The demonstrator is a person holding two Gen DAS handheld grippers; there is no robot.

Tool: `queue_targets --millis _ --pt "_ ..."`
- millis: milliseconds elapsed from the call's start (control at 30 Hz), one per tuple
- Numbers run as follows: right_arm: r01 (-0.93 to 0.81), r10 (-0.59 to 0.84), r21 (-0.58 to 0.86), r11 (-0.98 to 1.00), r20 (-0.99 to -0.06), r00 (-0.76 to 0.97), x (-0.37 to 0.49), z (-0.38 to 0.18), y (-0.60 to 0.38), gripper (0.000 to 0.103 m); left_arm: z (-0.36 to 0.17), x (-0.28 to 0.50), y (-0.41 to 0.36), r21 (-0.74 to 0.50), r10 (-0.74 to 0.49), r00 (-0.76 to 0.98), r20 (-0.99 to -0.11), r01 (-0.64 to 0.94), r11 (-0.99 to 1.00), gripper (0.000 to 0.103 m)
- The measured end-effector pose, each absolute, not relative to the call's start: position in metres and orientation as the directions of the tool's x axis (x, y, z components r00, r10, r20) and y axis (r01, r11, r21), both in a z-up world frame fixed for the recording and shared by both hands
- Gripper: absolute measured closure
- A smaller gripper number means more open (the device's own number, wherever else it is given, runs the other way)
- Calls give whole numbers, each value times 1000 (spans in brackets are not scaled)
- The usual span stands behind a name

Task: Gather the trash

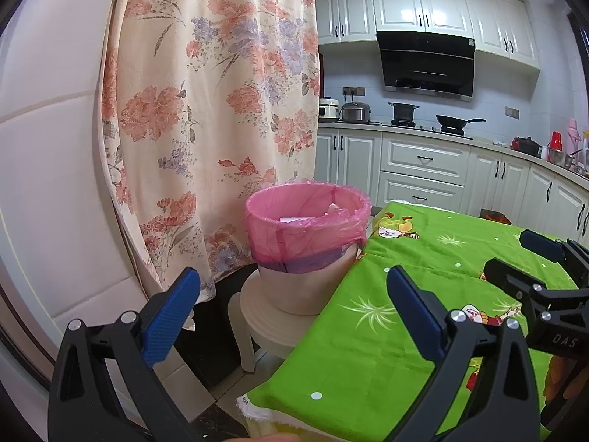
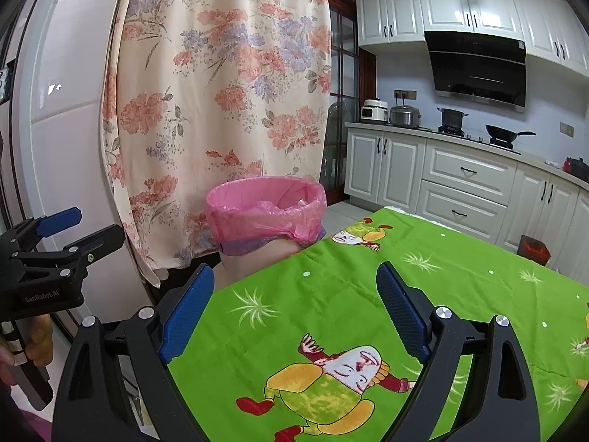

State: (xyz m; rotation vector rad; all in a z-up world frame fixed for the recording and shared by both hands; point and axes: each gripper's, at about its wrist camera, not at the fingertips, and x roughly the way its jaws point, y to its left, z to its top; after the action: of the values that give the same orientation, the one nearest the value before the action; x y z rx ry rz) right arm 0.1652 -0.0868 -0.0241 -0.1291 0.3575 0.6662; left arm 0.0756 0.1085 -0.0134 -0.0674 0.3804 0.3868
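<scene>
A white trash bin with a pink liner stands on a white stool beside the table's left edge. White paper scraps lie inside it. The bin also shows in the right wrist view. My left gripper is open and empty, near the bin and the table corner. My right gripper is open and empty above the green tablecloth. The right gripper shows in the left wrist view, and the left gripper shows in the right wrist view. No loose trash is visible on the table.
A floral curtain hangs behind the bin. A white padded wall is on the left. Kitchen cabinets, a range hood and pots on the counter are at the back. The green cloth covers the table.
</scene>
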Motion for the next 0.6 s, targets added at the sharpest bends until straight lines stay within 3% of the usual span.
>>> queue_targets --millis 600 --pt "-648 622 2 761 -287 729 138 -24 -85 19 -30 44 107 -20 369 879 -303 -393 919 5"
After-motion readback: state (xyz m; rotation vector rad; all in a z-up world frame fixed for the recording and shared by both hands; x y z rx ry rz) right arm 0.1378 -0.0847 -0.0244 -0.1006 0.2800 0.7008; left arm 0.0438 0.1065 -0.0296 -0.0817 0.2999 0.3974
